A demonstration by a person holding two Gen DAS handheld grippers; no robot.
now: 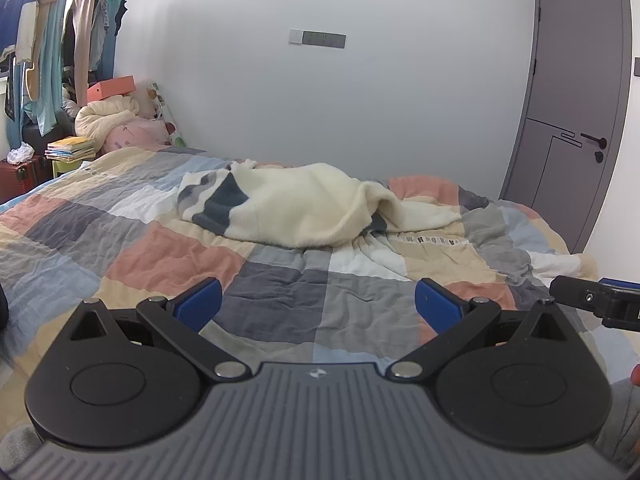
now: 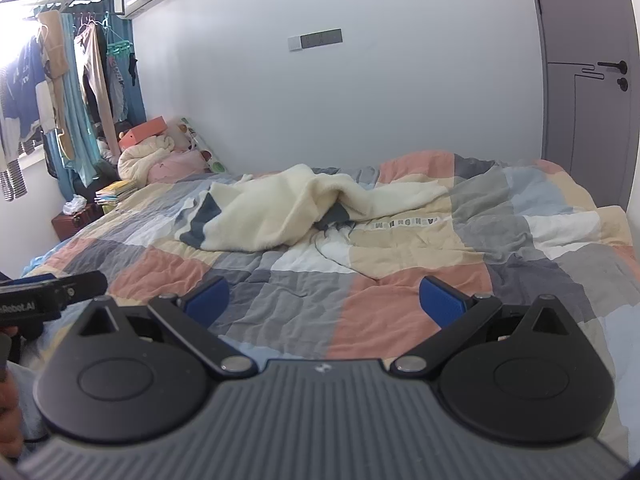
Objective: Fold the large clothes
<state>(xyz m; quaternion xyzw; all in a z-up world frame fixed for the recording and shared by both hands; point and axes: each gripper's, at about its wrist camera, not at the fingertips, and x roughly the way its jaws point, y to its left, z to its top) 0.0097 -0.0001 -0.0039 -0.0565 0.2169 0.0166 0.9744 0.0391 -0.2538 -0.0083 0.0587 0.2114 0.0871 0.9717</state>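
Note:
A cream fleece garment (image 1: 296, 208) with dark grey and blue patches lies crumpled in a heap on the checked quilt (image 1: 168, 256), toward the far side of the bed. It also shows in the right wrist view (image 2: 280, 212). My left gripper (image 1: 318, 306) is open and empty, well short of the garment above the quilt. My right gripper (image 2: 326, 304) is open and empty too, also short of the garment. Each gripper's body shows at the edge of the other's view: the right one (image 1: 600, 304), the left one (image 2: 48, 296).
The bed fills the room up to a white wall. A grey door (image 1: 576, 112) stands at the right. At the left are hanging clothes (image 2: 80, 92), a pile of bedding with an orange box (image 1: 112, 88), books (image 1: 72, 148) and a red case (image 1: 20, 176).

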